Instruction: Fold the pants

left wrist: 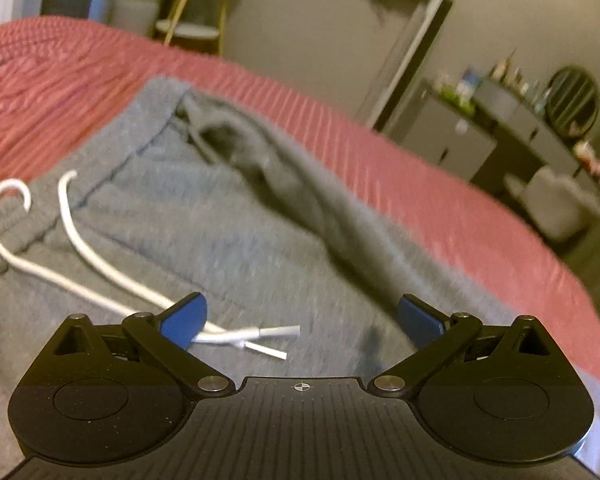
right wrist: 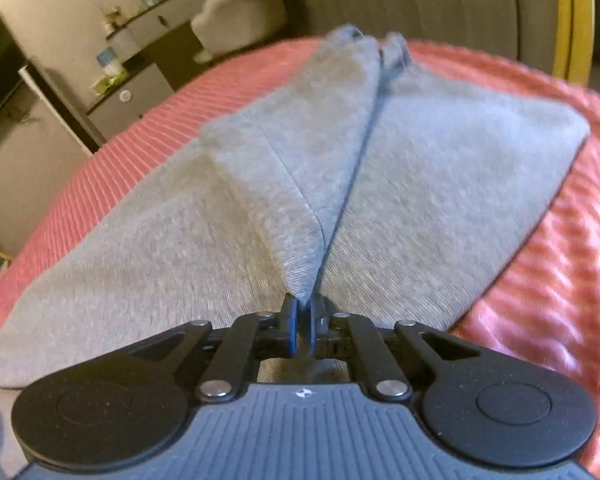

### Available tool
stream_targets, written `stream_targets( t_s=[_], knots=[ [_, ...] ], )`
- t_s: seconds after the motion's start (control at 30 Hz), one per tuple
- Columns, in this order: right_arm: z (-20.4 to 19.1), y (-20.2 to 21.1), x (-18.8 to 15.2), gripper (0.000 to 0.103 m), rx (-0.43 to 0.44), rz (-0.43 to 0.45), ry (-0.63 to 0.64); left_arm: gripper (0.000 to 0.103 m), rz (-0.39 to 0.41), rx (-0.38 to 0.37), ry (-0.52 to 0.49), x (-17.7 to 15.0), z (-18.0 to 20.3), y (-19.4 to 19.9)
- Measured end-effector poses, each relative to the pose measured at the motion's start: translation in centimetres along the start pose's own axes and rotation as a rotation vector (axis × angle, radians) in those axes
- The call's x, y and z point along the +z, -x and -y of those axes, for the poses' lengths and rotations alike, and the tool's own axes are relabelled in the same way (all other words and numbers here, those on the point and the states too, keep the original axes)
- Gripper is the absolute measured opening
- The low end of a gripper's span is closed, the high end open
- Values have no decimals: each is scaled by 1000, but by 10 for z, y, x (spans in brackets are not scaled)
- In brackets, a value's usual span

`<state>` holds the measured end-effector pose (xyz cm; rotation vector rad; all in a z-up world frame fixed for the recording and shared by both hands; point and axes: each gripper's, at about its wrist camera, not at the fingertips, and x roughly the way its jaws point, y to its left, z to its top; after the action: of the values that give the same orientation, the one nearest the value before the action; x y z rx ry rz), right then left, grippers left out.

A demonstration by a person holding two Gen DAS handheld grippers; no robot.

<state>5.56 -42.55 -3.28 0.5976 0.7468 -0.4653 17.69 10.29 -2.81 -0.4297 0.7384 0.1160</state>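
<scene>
Grey sweatpants lie on a pink bedspread. In the left wrist view I see the waistband end with a white drawstring whose two ends lie just past the left blue pad. My left gripper is open and empty, low over the fabric. In the right wrist view my right gripper is shut on a pinched fold of the pants. The cloth rises to the jaws in a ridge, with the two legs spreading away on either side.
The pink bedspread surrounds the pants on all sides. Beyond the bed stand a dresser with small bottles and a round mirror, a pale stool and a gold-legged side table.
</scene>
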Motion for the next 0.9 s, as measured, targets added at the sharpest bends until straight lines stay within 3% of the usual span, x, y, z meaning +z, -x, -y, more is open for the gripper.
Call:
stream_targets(
  t_s=[0.1,0.17,0.23,0.3,0.4,0.53,0.6,0.67,0.77,0.87,0.9],
  knots=[
    [-15,-1,-5,18,-38,30,129,103,-25,37,6,8,5,-4],
    [-11,4,-7,26,-23,41,150,103,-16,9,66,20,2,-1],
    [0,7,-10,51,39,42,135,103,2,-18,79,35,3,-3],
    [1,9,-12,86,117,39,133,103,-13,-8,63,51,8,-14],
    [-15,-1,-13,86,80,19,211,103,-89,45,60,74,10,-45],
    [-27,-1,-15,86,42,4,271,103,-137,58,144,96,-7,-77],
    [-29,-1,-13,86,38,-1,279,96,-159,52,180,103,-13,-89],
    [-32,9,-9,86,-21,56,281,88,-171,76,173,108,-14,-98],
    [-38,20,3,86,-139,227,362,88,-188,97,133,109,-11,-110],
    [-52,10,21,86,-170,239,444,85,-188,118,101,105,-4,-108],
    [-54,4,26,86,-166,233,451,79,-183,120,85,106,-2,-108]
  ],
)
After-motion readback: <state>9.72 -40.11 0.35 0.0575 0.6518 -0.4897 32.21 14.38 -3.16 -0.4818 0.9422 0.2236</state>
